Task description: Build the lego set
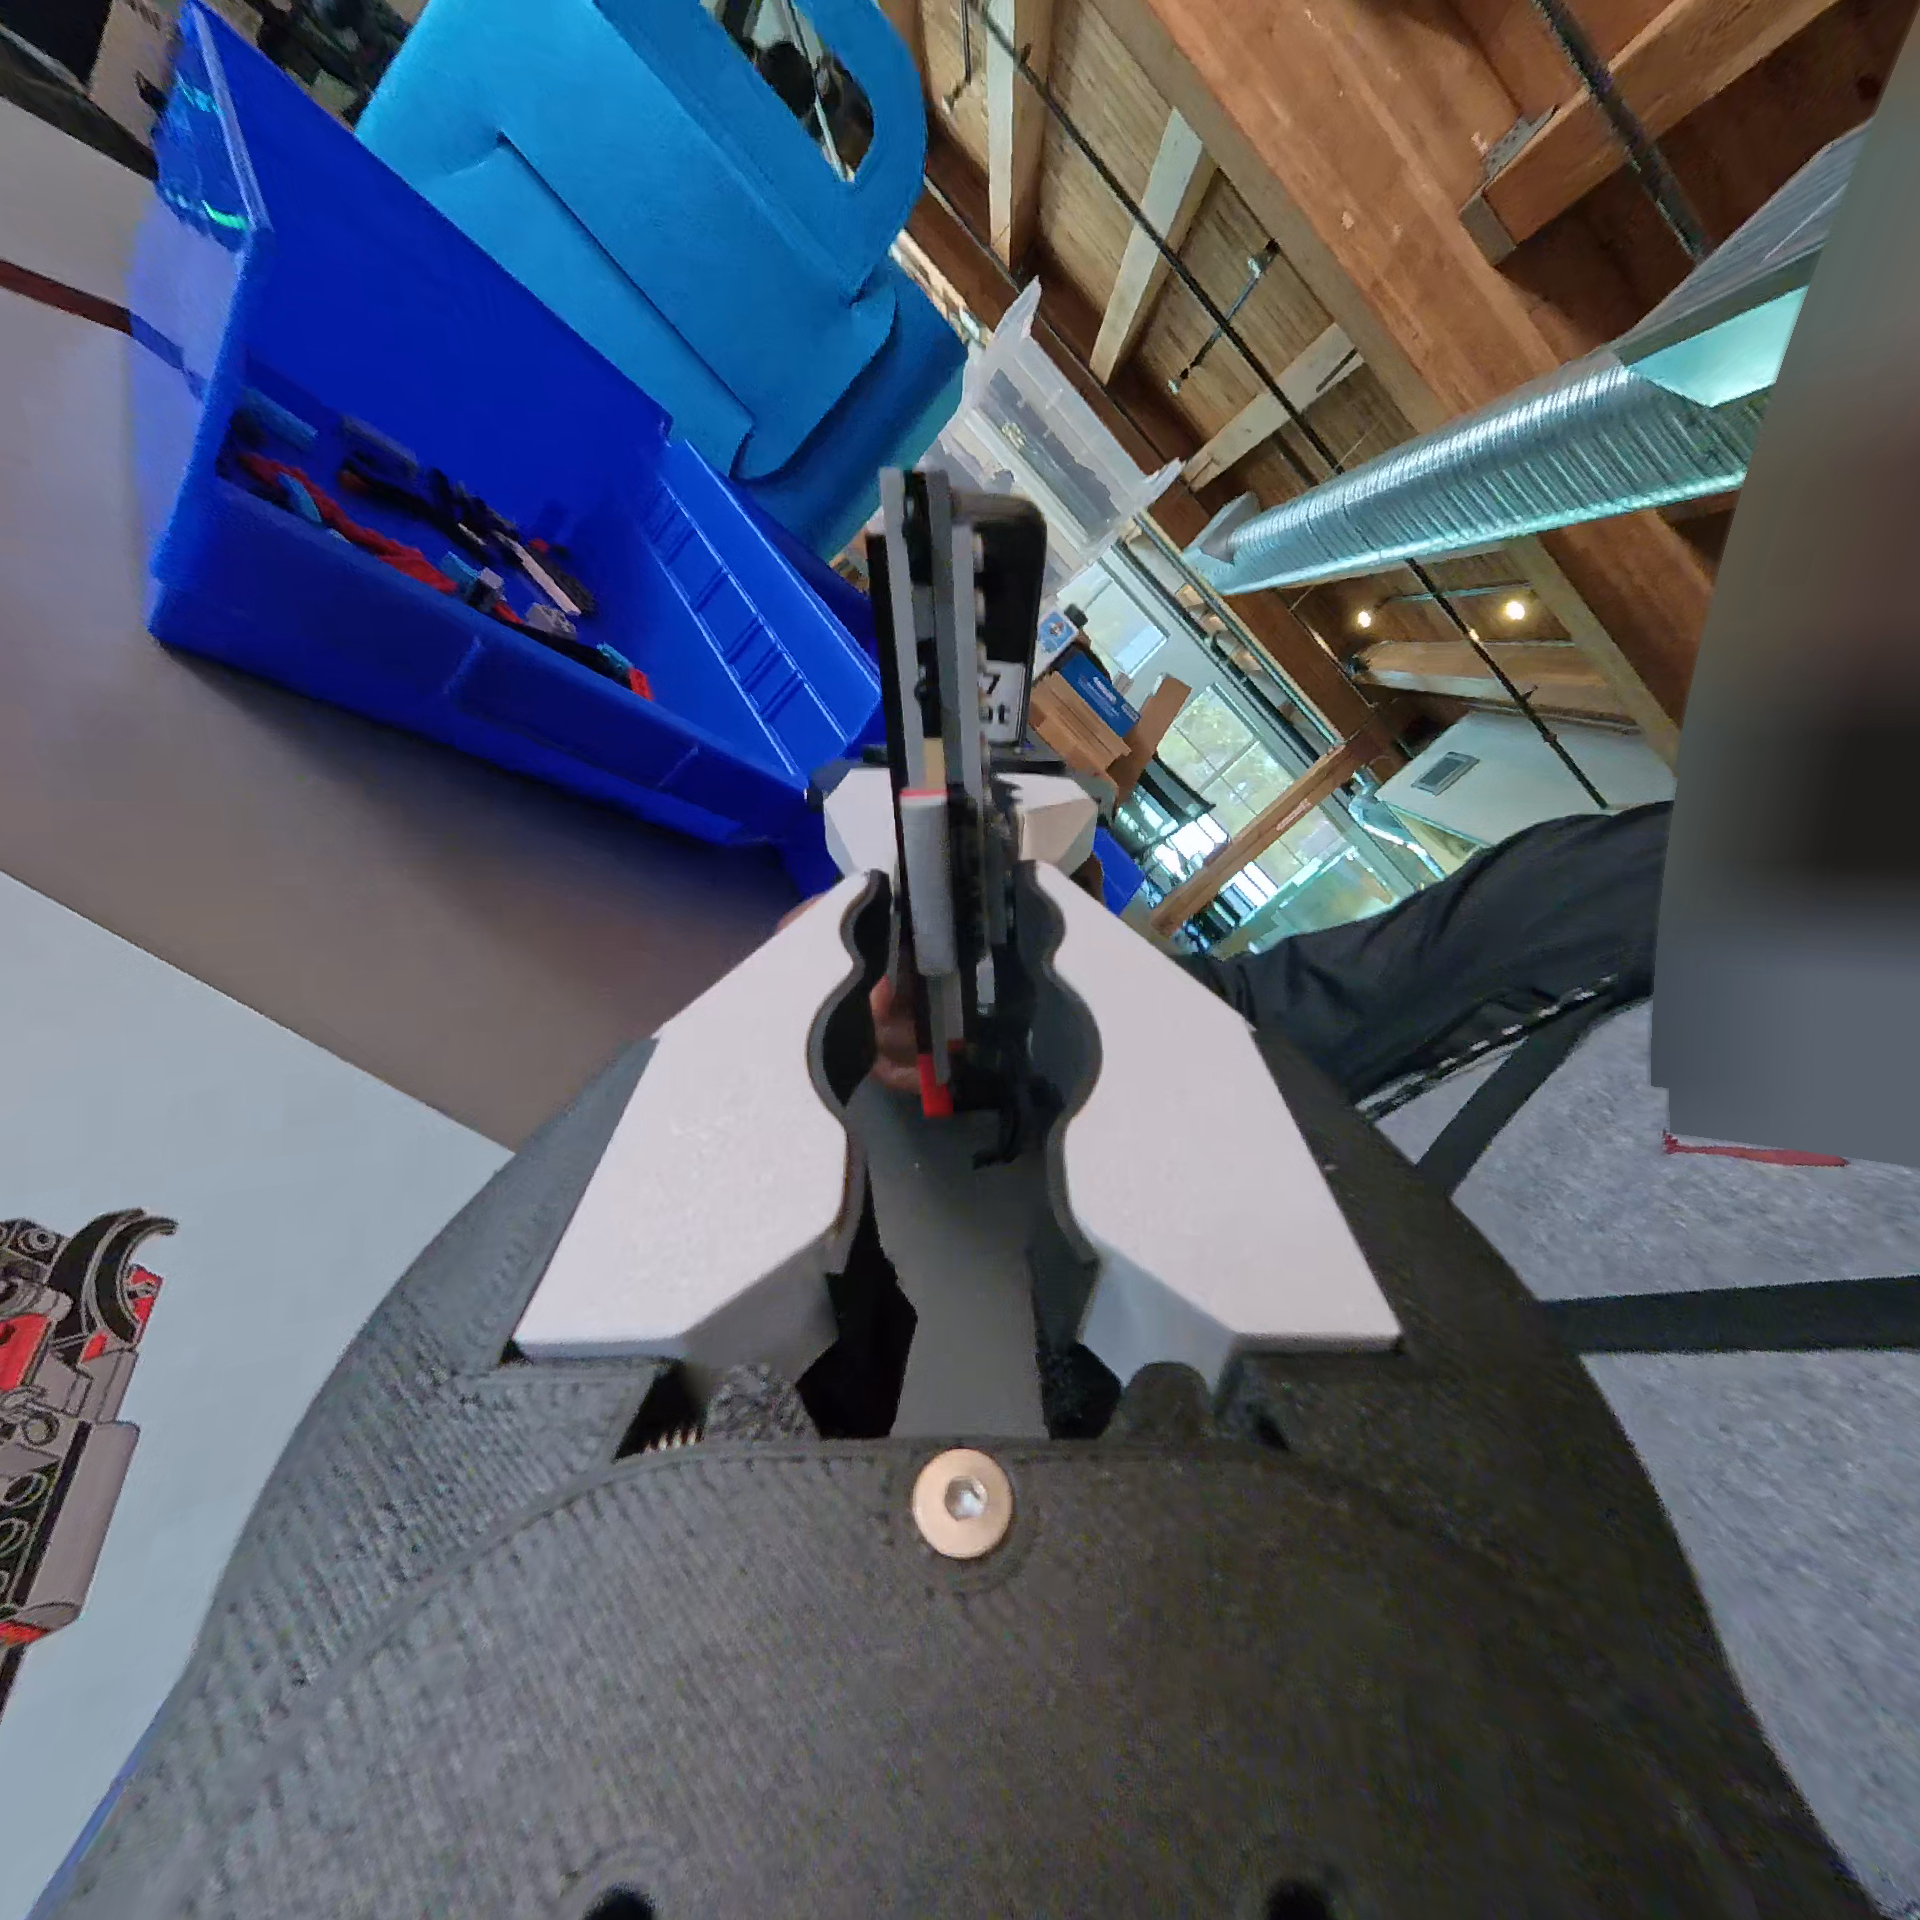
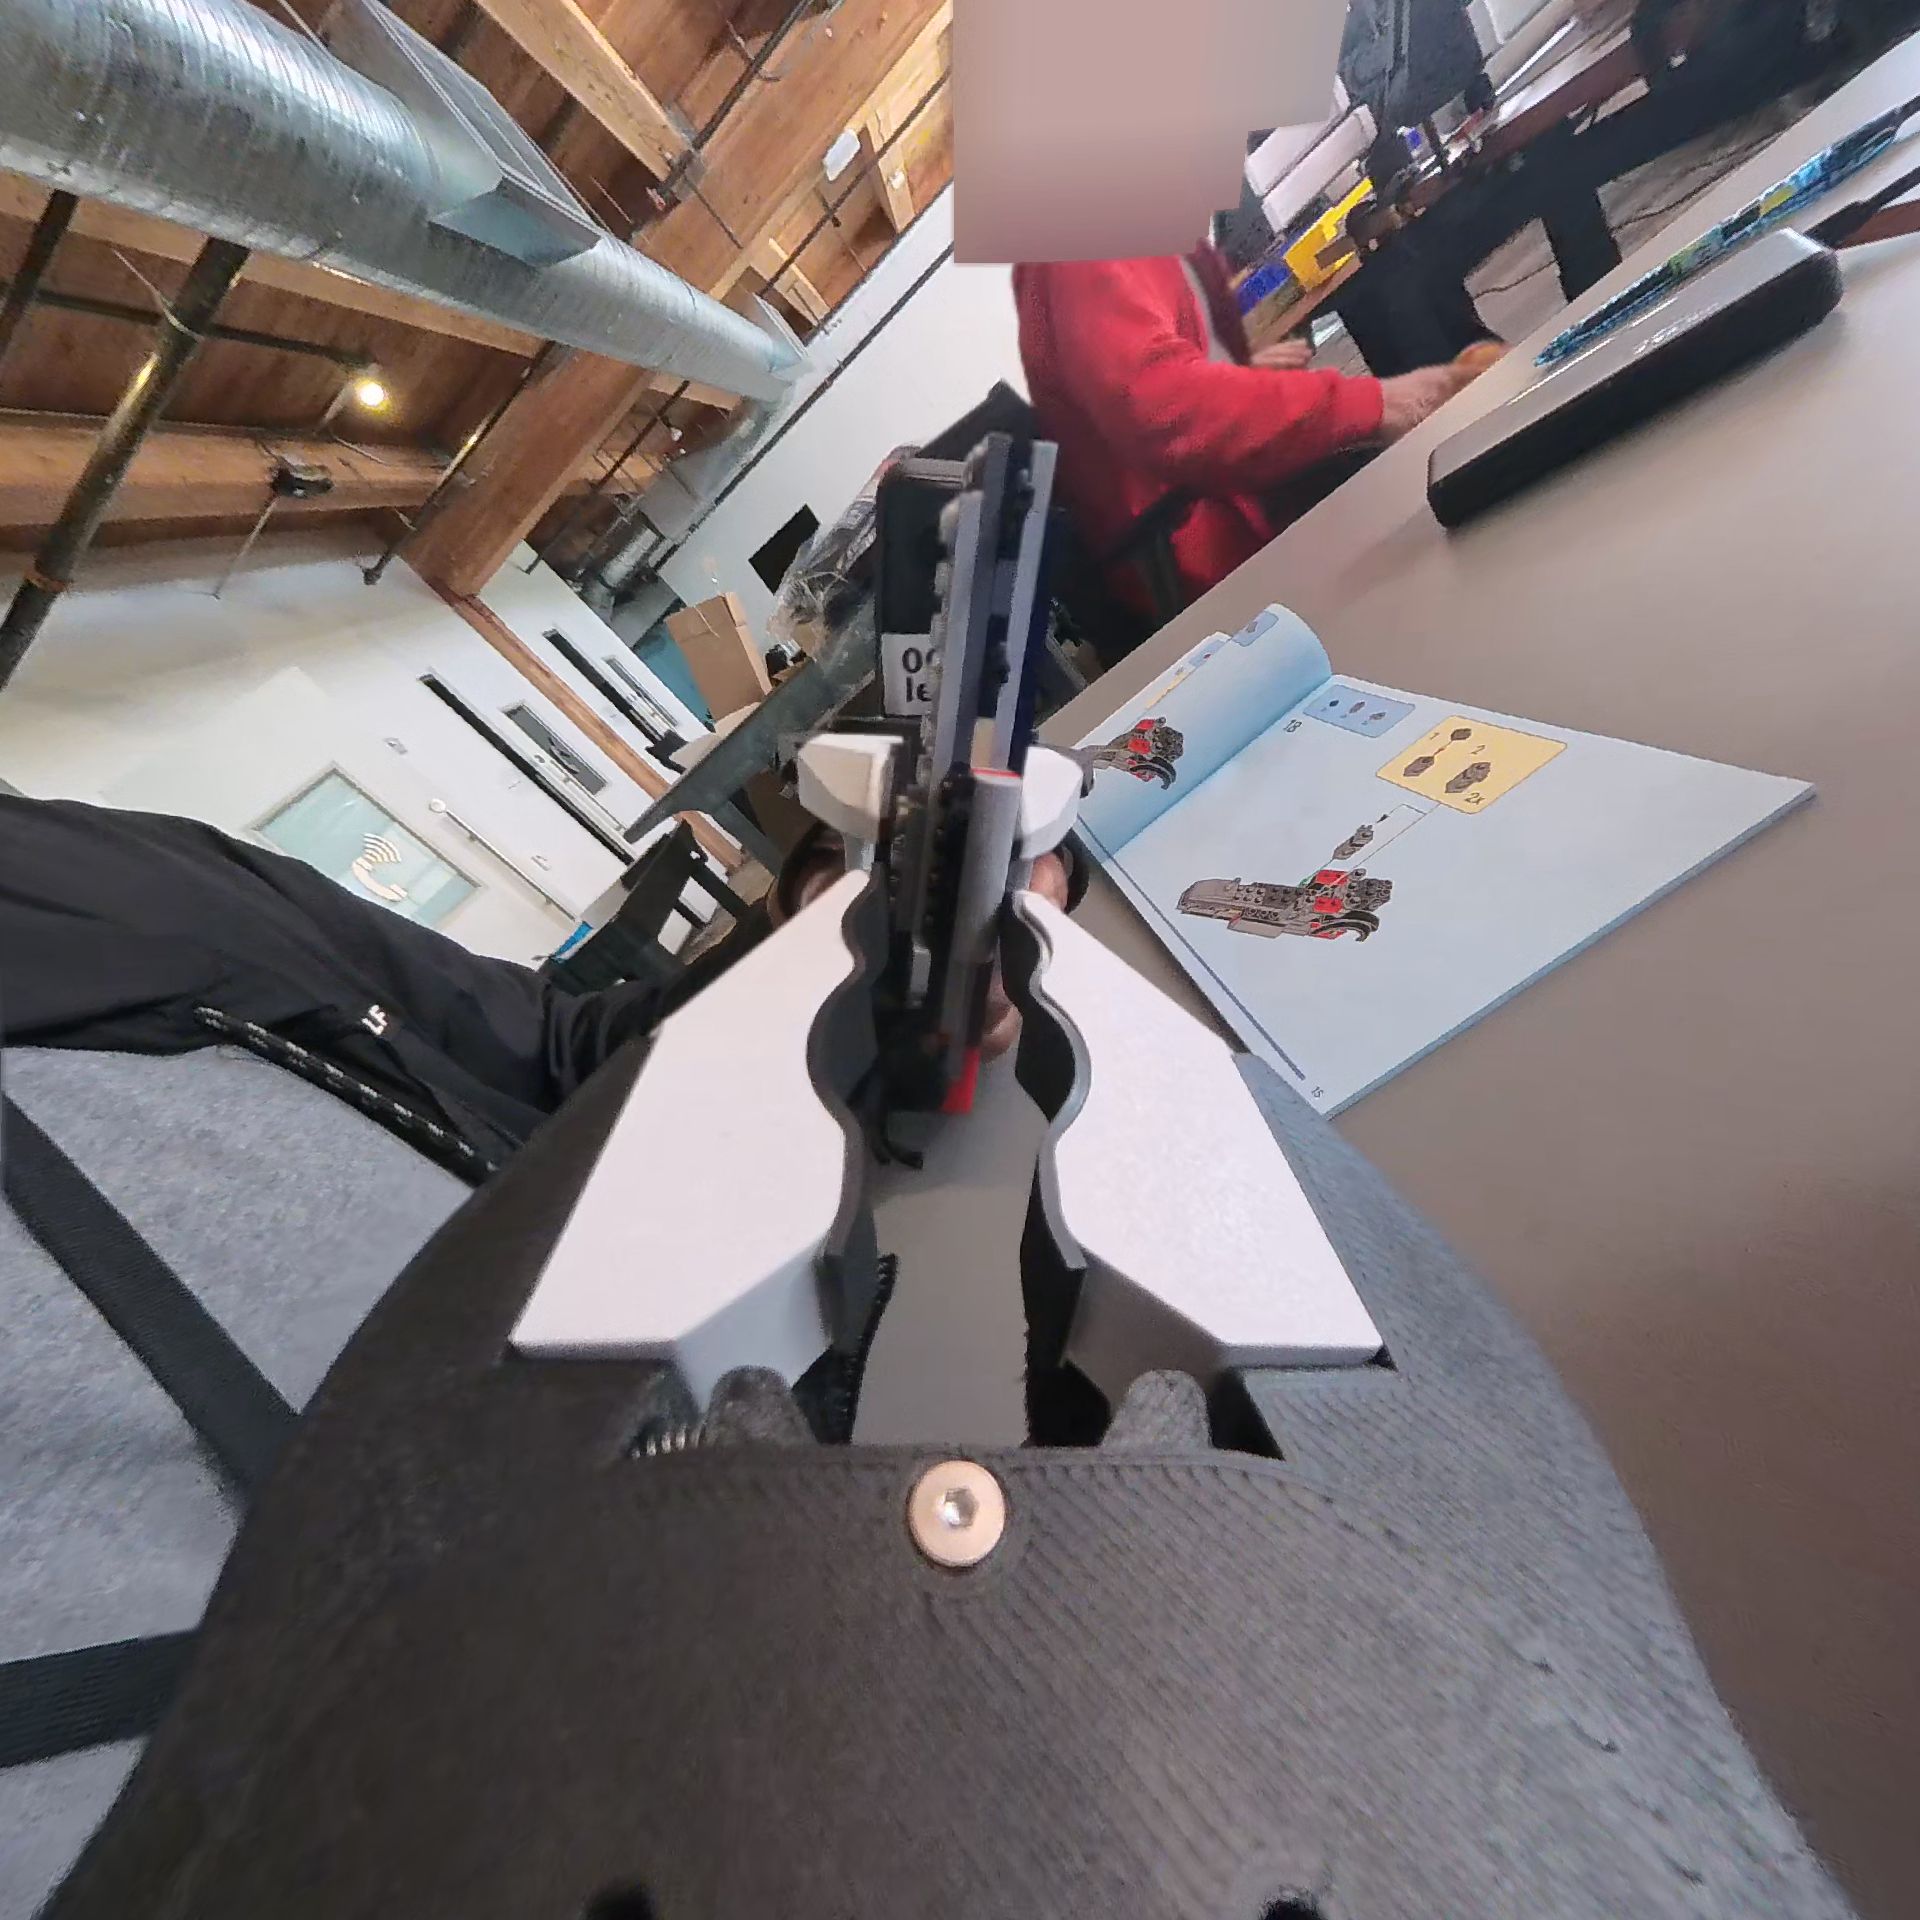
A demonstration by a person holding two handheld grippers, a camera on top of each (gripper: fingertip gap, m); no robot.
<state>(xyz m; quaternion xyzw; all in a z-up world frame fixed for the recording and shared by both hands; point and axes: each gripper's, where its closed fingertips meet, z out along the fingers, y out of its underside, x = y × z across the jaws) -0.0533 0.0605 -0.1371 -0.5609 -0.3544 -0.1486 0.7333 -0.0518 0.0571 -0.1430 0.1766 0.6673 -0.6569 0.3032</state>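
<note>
A long, thin grey and black lego assembly (image 1: pixel 940 727) with a red end piece is held upright in the air between both grippers. My left gripper (image 1: pixel 951 904) is shut on its near end. The right gripper's white fingertips (image 1: pixel 1060 821) clamp it just beyond. In the right wrist view the same assembly (image 2: pixel 987 675) sits in my right gripper (image 2: pixel 940 904), which is shut on it, with the left gripper's fingertips (image 2: pixel 842 779) gripping it farther off. A hand shows behind the assembly in both views.
A blue bin (image 1: pixel 312 644) with several loose lego pieces (image 1: pixel 468 551) stands on the grey table to the left. An open instruction booklet (image 2: pixel 1455 862) lies on the table. A black flat box (image 2: pixel 1631 384) and a person in red (image 2: pixel 1143 395) are beyond. My two grippers' fingertips are within a few centimetres of each other.
</note>
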